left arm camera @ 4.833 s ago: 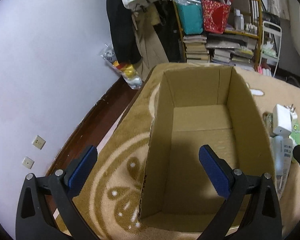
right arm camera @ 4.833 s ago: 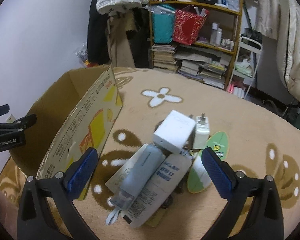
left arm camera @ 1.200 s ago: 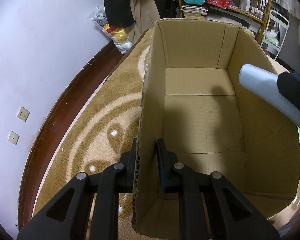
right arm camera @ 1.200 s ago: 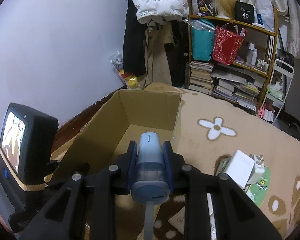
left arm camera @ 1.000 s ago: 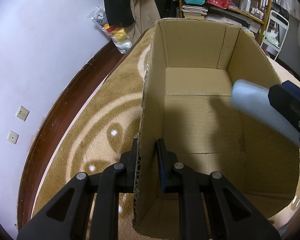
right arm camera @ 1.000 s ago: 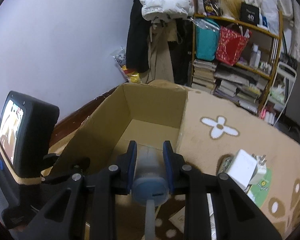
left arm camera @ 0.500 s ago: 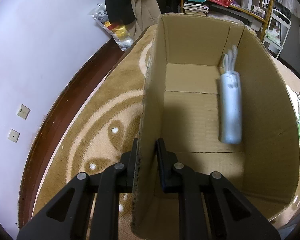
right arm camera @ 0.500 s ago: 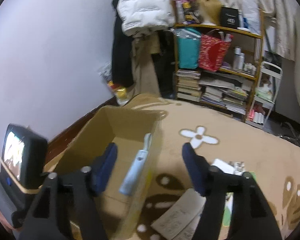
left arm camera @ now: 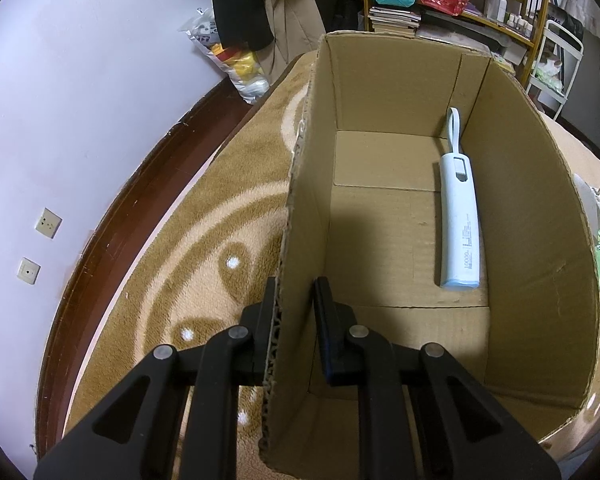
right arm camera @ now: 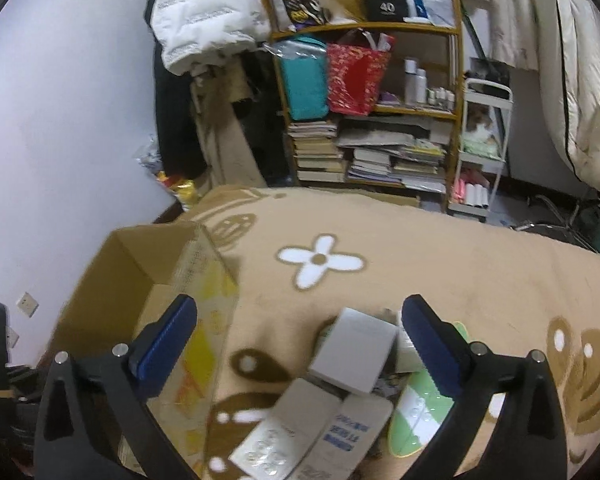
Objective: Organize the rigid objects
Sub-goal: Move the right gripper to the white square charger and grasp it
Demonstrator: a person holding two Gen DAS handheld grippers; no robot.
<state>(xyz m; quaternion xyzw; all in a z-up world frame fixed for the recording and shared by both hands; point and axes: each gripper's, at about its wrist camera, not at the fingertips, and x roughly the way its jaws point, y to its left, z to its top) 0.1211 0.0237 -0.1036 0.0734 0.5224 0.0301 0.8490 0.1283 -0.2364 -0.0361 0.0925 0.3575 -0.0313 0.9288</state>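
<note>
The pile under the right gripper (right arm camera: 300, 340) is blurred and cut off below, fingers spread wide; left gripper (left arm camera: 296, 312) clamps the cardboard box (left arm camera: 532, 208) wall, power bank (left arm camera: 460, 224) lying inside along the far wall

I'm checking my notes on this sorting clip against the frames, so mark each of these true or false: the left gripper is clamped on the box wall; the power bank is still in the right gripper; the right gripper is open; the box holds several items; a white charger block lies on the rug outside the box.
1. The left gripper is clamped on a wall of the cardboard box. True.
2. The power bank is in the right gripper. False: it lies on the box floor along the right wall.
3. The right gripper is open. True.
4. The box holds several items. False: only the power bank shows inside.
5. A white charger block lies outside the box on the rug. True.
</note>
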